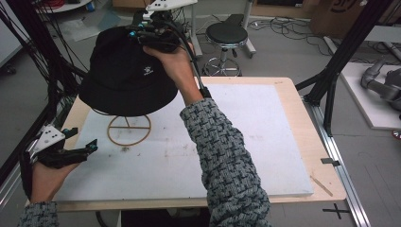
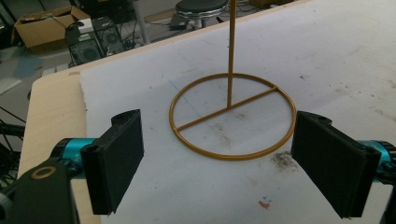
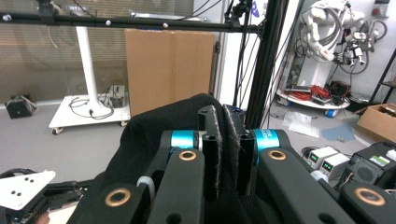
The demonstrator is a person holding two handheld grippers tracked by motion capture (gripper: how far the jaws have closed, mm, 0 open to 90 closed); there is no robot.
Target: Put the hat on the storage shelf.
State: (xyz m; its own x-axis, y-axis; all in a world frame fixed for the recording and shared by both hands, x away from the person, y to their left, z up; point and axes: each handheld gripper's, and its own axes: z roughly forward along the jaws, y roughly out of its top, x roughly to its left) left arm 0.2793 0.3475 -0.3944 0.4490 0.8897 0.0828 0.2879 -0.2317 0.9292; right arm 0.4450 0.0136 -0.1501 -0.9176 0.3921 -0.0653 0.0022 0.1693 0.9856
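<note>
The right gripper [image 1: 153,29] pinches the crown of a black hat [image 1: 123,75] between clenched jaws — the left gripper [image 2: 219,158] gapes wide, a gold wire stand [image 2: 232,116] just beyond its jaws.

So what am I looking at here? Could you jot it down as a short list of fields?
setting: white-topped table in a lab
main item: black bucket hat
hat position: held up above the stand
stand: gold wire hat stand, ring base on the table, upright rod
right tool: shut, pinching the hat's fabric
left tool: open, holding nothing, facing the stand's base
background: black stool, cardboard boxes
</note>
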